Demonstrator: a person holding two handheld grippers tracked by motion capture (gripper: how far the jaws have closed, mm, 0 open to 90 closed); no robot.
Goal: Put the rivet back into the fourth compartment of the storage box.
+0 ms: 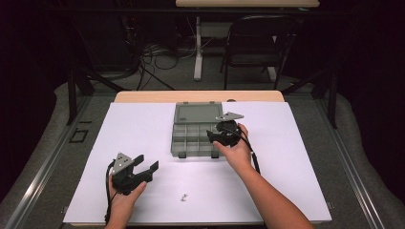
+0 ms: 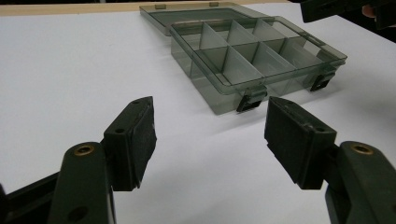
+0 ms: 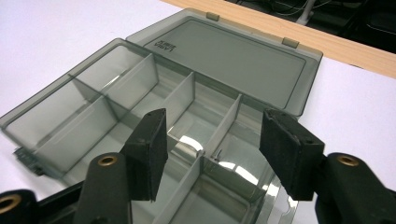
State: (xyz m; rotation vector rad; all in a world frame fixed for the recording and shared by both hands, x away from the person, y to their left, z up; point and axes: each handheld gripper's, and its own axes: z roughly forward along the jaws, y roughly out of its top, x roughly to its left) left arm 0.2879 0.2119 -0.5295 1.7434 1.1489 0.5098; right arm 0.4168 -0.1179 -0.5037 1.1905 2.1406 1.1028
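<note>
the compartment box (image 1: 196, 136) sits open at the centre of the white table (image 1: 143, 124). the right gripper (image 1: 220, 137) hovers over its right side, jaws spread, empty. the left gripper (image 1: 145, 168), lower left, jaws spread, empty.

Smoky grey box (image 1: 196, 131), white table (image 1: 143, 129)

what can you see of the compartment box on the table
The compartment box is a shallow tray of smoky grey see-through plastic, split by thin dividers into two rows of open cells that look empty. Its hinged lid is folded flat back on the white table cover. Two dark latches hang from its front wall. It lies level near the table's far middle. The right gripper hovers over its right cells, jaws apart, not touching.
</note>
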